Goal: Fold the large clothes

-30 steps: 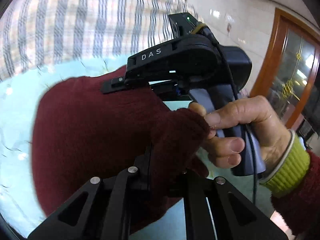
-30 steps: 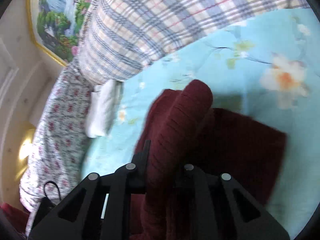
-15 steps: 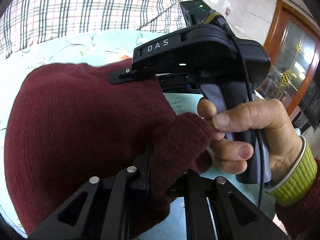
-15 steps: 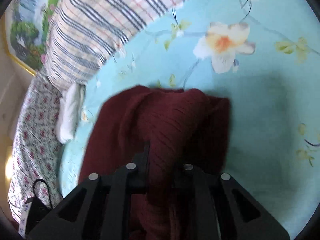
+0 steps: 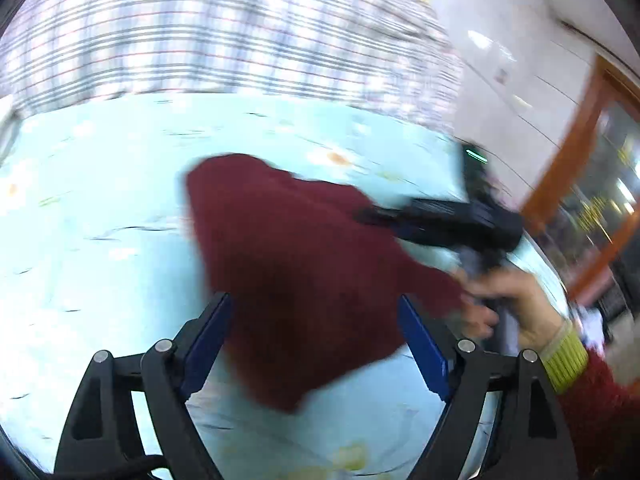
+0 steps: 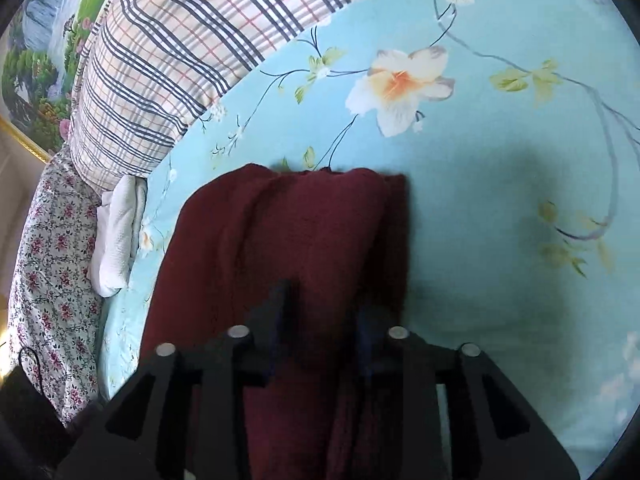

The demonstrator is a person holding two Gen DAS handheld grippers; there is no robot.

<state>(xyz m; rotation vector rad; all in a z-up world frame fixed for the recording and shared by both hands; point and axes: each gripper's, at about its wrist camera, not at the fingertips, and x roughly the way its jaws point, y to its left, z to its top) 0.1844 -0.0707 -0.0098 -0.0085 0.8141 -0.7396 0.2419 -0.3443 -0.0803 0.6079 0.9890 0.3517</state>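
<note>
A dark red knitted sweater point(image 6: 304, 240) lies part-folded on the pale blue flowered bedsheet point(image 6: 500, 200), near a checked pillow point(image 6: 192, 52). The left gripper point(image 5: 316, 340) gapes wide above it, gripping nothing; the right gripper point(image 6: 320, 320) is pinched on a bunched fold of it

no readable text, labels, brands or numbers, left wrist view too motion-blurred for any lettering

blue floral bed point(image 6: 500, 240), maroon sweater point(image 6: 288, 232), plaid quilt point(image 6: 192, 48)
</note>
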